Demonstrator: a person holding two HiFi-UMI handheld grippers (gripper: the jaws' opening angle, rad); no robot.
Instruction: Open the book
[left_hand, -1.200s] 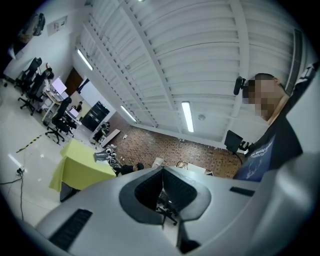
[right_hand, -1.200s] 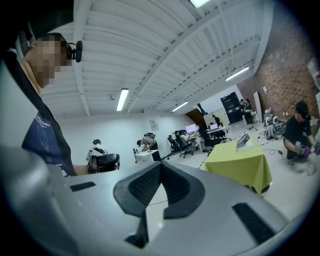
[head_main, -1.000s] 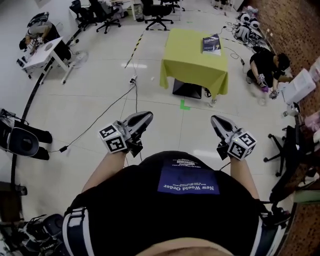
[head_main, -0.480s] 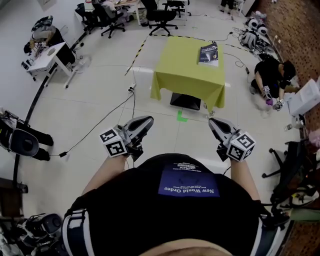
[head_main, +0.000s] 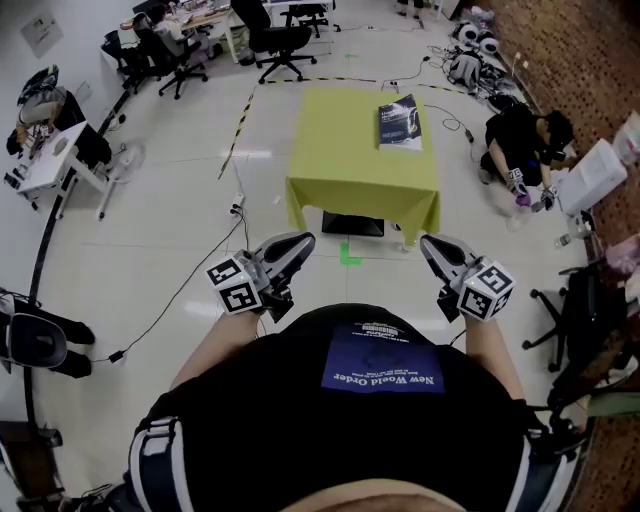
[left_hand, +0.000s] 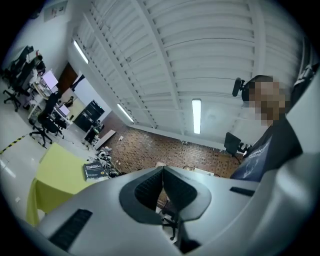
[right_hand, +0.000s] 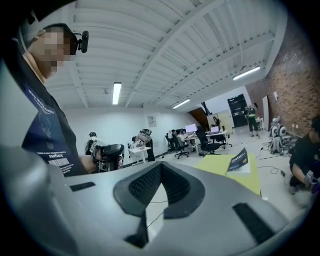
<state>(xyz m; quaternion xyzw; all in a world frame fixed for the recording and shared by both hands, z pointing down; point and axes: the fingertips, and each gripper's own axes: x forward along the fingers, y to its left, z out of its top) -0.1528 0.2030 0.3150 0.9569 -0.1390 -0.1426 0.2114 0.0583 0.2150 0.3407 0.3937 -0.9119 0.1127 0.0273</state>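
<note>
A dark blue book (head_main: 400, 124) lies closed at the far right of a table draped in yellow cloth (head_main: 350, 150), well ahead of me on the floor. Both grippers hang close to my body, far short of the table. My left gripper (head_main: 303, 240) is shut with nothing between its pads, and my right gripper (head_main: 428, 242) is shut and empty too. The left gripper view has the book (left_hand: 95, 170) small beyond the closed left gripper (left_hand: 162, 169). The right gripper view has the book (right_hand: 239, 161) on the yellow table (right_hand: 217, 164), past the closed right gripper (right_hand: 161, 165).
A black box (head_main: 352, 225) sits under the table, with a green tape mark (head_main: 348, 255) in front. A person (head_main: 525, 135) crouches to the table's right. Office chairs (head_main: 270, 40) stand behind, a desk (head_main: 50, 155) at far left, a cable (head_main: 200, 265) across the floor.
The table and book have drawn nearer and lower in the head view as I walked toward them. Both grippers stay shut in front of my body.
</note>
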